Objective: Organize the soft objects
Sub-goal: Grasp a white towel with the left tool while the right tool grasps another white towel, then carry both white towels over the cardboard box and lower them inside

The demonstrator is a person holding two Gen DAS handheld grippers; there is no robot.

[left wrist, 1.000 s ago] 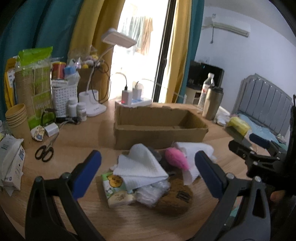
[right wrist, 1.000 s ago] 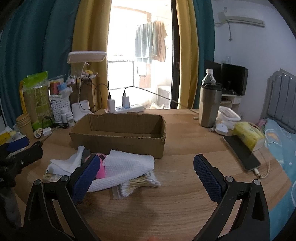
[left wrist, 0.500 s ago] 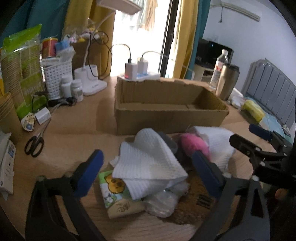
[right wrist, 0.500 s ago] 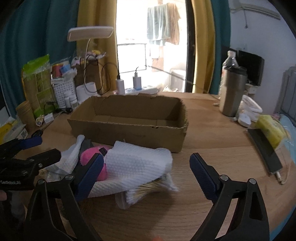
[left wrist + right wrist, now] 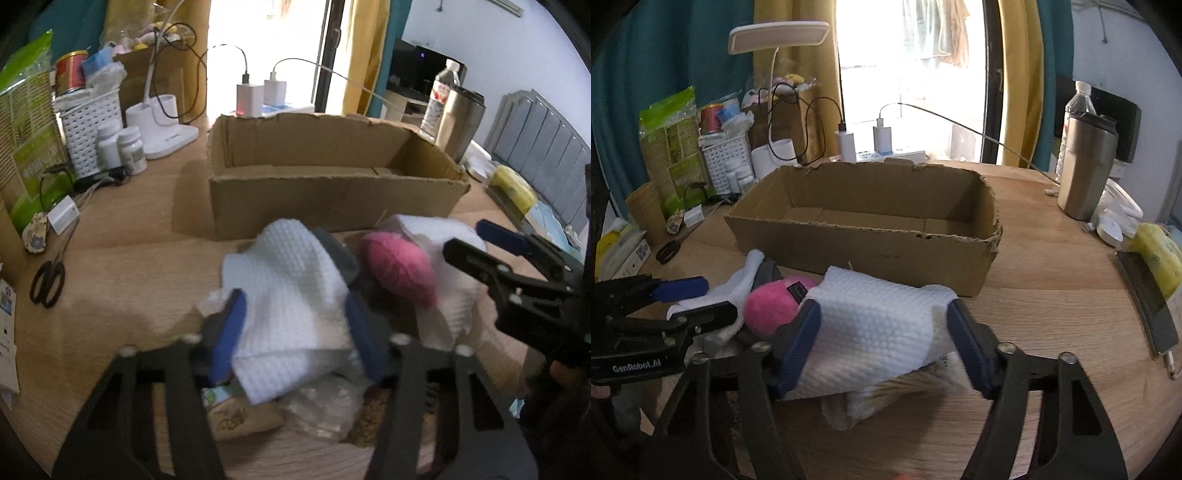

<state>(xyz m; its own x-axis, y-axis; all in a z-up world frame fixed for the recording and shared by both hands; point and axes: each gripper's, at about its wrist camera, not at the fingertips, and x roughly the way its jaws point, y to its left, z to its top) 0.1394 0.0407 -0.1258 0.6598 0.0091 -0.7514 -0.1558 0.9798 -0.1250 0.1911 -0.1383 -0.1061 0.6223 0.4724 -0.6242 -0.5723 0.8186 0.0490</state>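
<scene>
Between the blue pads of the left gripper (image 5: 293, 334) sits a folded white waffle-weave cloth (image 5: 291, 295); jaws closing, pads at its side edges, grip not confirmed. Right gripper (image 5: 884, 341) does the same on a second white waffle-weave cloth (image 5: 875, 325), long axis running across its jaws, closing too. A pink plush ball (image 5: 770, 304) lies between the two cloths. Open brown cardboard box (image 5: 864, 251) sits just behind the pile, straight ahead of both grippers, interior bare as far as visible. Right one looks marginally nearer.
</scene>
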